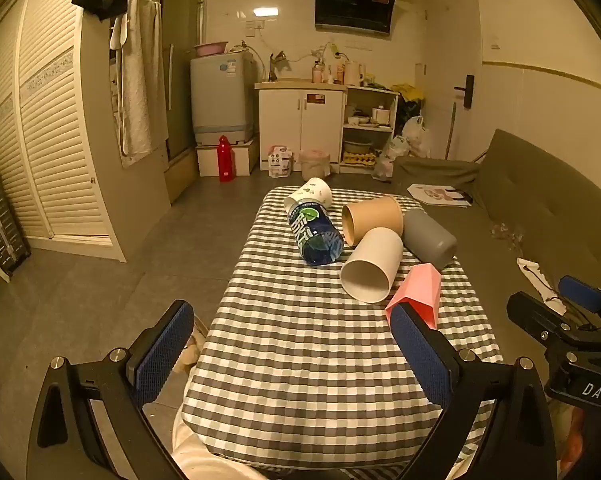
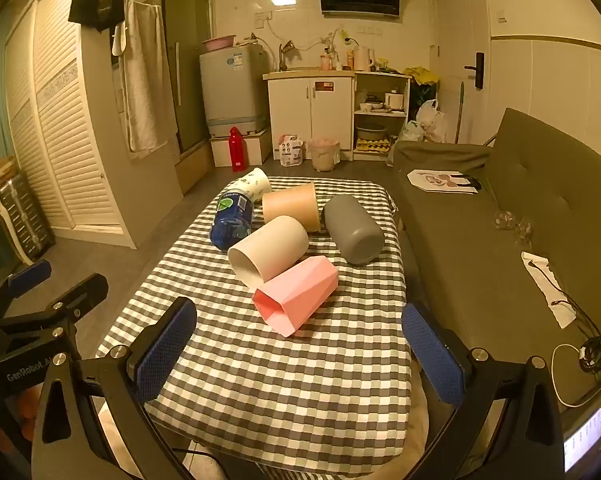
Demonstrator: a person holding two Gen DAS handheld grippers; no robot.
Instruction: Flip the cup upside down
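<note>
On the checked tablecloth (image 2: pixel 284 380), ahead of the right gripper (image 2: pixel 300 344), six vessels are laid on their sides in a cluster. Nearest is the faceted cup (image 2: pixel 296 296), set between the spread fingers. Just behind it the plain cup (image 2: pixel 268 252) is placed, with the lidless tumbler (image 2: pixel 354 230) to its right and the bottle (image 2: pixel 232 220) to its left. Farther back the paper cup (image 2: pixel 290 206) and the printed cup (image 2: pixel 256 184) are found. A sofa (image 2: pixel 540 208) is set to the right.
</note>
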